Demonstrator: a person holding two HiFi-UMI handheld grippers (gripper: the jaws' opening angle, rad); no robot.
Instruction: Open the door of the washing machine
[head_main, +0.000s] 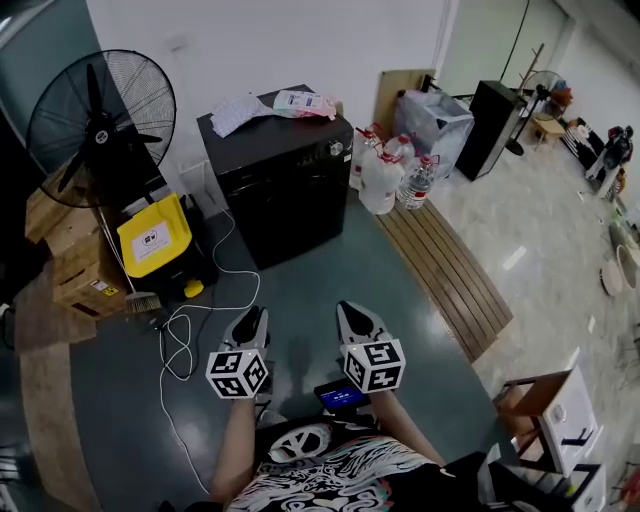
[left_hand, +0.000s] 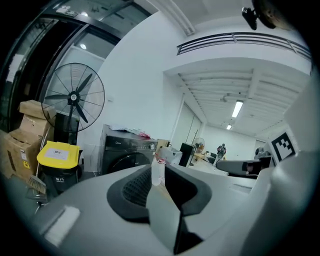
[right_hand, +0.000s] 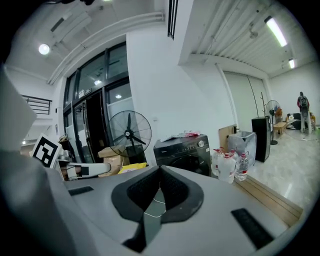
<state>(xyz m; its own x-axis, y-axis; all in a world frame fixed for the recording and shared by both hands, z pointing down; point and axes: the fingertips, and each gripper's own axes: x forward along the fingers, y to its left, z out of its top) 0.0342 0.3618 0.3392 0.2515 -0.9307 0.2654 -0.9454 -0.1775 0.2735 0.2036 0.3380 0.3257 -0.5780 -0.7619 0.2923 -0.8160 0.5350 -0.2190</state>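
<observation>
Washer (head_main: 285, 180) upright — door (left_hand: 125, 161) seemingly facing person (head_main: 330, 475)

White wall (head_main: 300, 40) stands ahead of left gripper (head_main: 250, 318) and right gripper (head_main: 358, 314); dark green floor (head_main: 300, 300) beneath. Standing fan (head_main: 100, 125) ahead-left of them. Slatted wooden platform (head_main: 445, 270) ahead-right, pale tiles (head_main: 530, 230) beyond. Ceiling strip light (right_hand: 276, 30) lit.

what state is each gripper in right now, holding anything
left gripper: open a little, fingers slightly apart, nothing between them
right gripper: closed, fingers together, holding nothing
</observation>
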